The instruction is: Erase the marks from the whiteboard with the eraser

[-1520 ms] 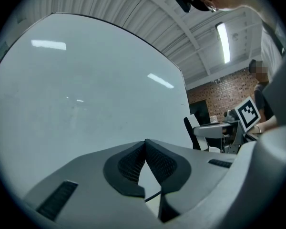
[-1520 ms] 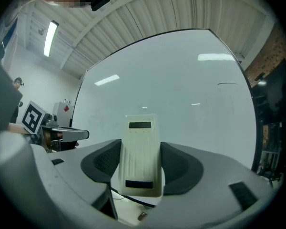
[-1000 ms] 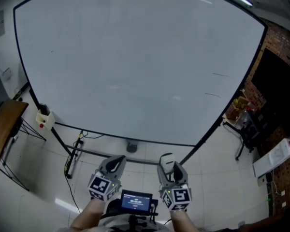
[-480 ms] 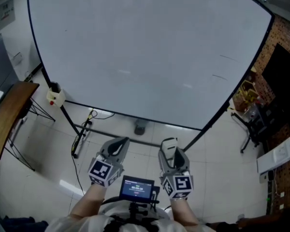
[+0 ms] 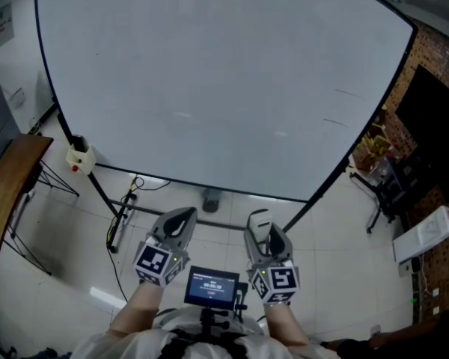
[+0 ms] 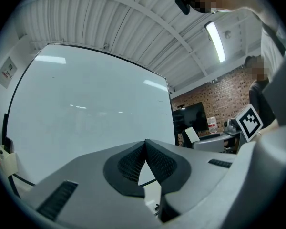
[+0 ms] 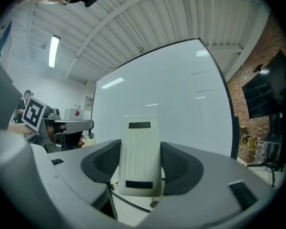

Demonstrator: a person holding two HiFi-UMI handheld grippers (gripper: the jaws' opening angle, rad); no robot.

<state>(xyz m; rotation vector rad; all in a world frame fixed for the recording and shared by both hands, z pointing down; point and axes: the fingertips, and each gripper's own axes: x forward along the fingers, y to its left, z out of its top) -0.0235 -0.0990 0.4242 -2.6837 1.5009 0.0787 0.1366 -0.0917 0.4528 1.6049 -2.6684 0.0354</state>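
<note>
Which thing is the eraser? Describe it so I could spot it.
Below the big whiteboard, the person holds two grippers. The eraser is the cream, ribbed block with two dark strips, clamped in the right gripper; the left gripper is shut on nothing.

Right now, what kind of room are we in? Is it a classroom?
Probably a classroom or meeting room, though I can't be sure. A big whiteboard on a stand fills the view, a dark screen sits by a brick wall, and the right gripper holds an eraser.
</note>
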